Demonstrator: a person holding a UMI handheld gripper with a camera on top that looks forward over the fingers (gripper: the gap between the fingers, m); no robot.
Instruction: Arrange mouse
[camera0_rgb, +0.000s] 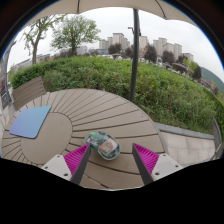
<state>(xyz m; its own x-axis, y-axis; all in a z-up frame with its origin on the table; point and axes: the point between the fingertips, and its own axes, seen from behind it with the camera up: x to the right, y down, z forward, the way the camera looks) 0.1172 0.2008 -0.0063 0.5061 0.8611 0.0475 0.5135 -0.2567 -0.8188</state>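
A small grey and teal mouse (104, 146) lies on the round wooden table (90, 115), just ahead of my fingers and a little toward the left one. My gripper (111, 160) is open, its magenta pads (147, 157) spread wide with only bare wood between them. Neither finger touches the mouse. A blue mouse mat (31, 122) lies flat on the table, well to the left of the mouse.
The table's curved far edge runs behind the mouse. A dark umbrella pole (134, 60) rises beyond it. A wooden bench (28, 92) stands at the left, with a green hedge (120, 75), trees and buildings behind.
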